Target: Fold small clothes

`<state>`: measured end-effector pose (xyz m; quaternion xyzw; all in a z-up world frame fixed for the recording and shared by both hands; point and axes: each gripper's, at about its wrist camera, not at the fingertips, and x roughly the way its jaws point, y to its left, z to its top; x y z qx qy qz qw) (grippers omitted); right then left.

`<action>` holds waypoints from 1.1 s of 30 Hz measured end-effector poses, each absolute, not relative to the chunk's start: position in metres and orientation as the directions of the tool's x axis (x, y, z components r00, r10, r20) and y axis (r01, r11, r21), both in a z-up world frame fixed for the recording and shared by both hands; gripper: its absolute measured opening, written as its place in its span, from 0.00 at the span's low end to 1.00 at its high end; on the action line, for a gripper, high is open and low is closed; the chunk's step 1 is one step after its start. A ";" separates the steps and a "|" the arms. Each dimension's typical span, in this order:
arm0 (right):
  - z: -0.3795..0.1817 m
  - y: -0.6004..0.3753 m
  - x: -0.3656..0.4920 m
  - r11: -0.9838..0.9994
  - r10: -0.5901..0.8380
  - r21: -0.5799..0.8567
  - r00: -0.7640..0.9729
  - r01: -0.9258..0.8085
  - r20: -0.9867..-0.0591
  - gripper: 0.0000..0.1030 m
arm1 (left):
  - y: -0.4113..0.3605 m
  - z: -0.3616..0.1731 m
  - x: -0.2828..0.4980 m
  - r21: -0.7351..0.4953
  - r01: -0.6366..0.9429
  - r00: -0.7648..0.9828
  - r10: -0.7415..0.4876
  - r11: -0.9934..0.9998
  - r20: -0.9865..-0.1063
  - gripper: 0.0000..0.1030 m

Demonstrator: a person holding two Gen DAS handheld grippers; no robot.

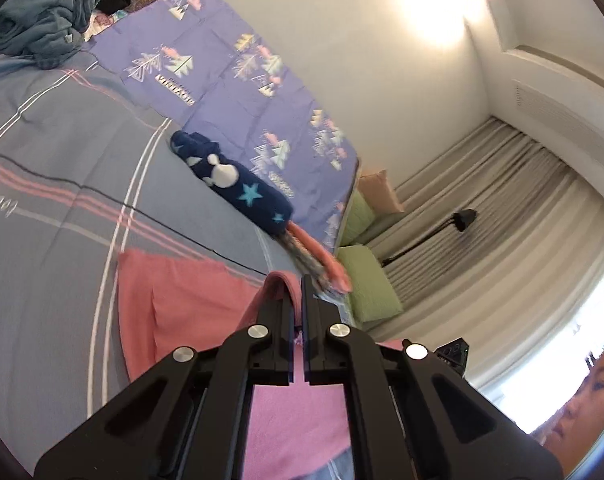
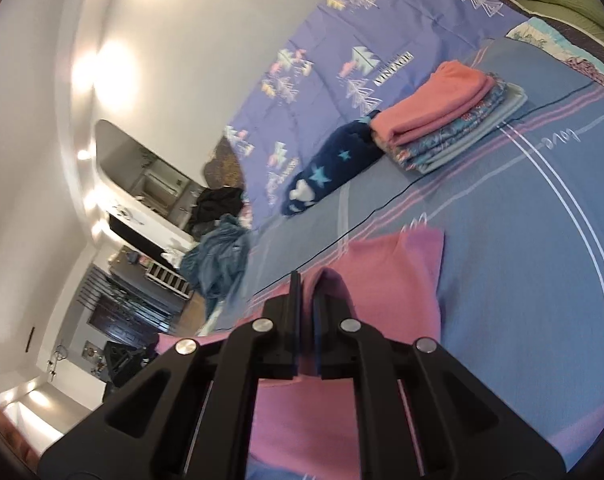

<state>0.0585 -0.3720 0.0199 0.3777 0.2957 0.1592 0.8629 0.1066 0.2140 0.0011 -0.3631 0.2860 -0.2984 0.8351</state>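
A soft pink cloth (image 1: pixel 174 300) is spread on the grey striped bed (image 1: pixel 42 208). One edge of it is pinched tight by the left gripper (image 1: pixel 298 284). Another edge is pinched tight by the right gripper (image 2: pixel 307 284). A dark blue fuzzy roll with stars (image 2: pixel 334 164) is seen touching a stack of folded clothes (image 2: pixel 446 116).
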 end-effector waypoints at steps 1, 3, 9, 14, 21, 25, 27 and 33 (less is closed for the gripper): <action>0.015 -0.374 0.079 0.672 0.489 0.739 0.771 -0.036 -0.407 0.09 | 0.213 -0.003 0.121 -0.775 0.266 0.662 -0.693 0.573 -0.286 0.02; -0.003 -0.382 0.115 0.708 0.409 0.703 0.776 0.063 -0.481 0.54 | 0.211 -0.028 0.162 -0.767 0.161 0.668 -0.641 0.621 -0.379 0.23; -0.051 -0.394 0.147 0.717 0.375 0.675 0.721 0.173 -0.583 0.60 | 0.223 -0.083 0.212 -0.769 -0.029 0.660 -0.565 0.639 -0.495 0.43; -0.044 -0.386 0.137 0.849 0.277 0.511 0.711 0.134 -0.646 0.60 | 0.213 -0.073 0.201 -0.679 0.047 0.638 -0.545 0.733 -0.544 0.48; -0.038 -0.371 0.161 0.869 0.338 0.493 0.671 0.047 -0.659 0.60 | 0.194 -0.081 0.204 -0.624 0.083 0.574 -0.549 0.777 -0.607 0.49; -0.046 -0.367 0.182 0.852 0.382 0.521 0.615 0.056 -0.690 0.60 | 0.188 -0.087 0.219 -0.606 0.087 0.551 -0.545 0.790 -0.632 0.49; -0.047 -0.364 0.188 0.858 0.380 0.511 0.607 0.051 -0.698 0.60 | 0.188 -0.090 0.224 -0.602 0.089 0.544 -0.545 0.794 -0.638 0.48; -0.055 -0.356 0.210 0.873 0.380 0.486 0.567 0.042 -0.731 0.16 | 0.178 -0.091 0.235 -0.547 0.120 0.540 -0.517 0.828 -0.664 0.11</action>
